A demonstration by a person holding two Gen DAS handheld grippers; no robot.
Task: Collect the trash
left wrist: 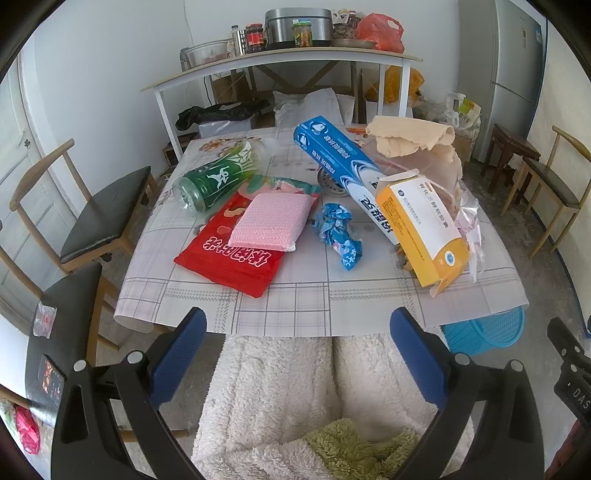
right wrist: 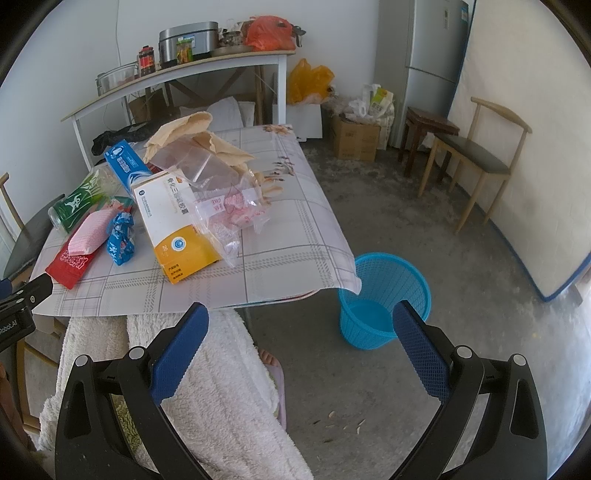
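Beyond my tabletop (left wrist: 295,295), a white side table (left wrist: 280,61) is standing against the wall, carrying a steel cooker (left wrist: 297,24), jars (left wrist: 255,37) and an orange bag (left wrist: 380,31). A grey fridge (right wrist: 432,55) is standing right of that table, and wooden chairs (right wrist: 476,155) are sitting near it.

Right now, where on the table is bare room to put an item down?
Bare cloth runs along the near table edge, before the red bag and yellow box, and on the right side beyond the clear bag in the right view. The middle is crowded around the blue wrapper.
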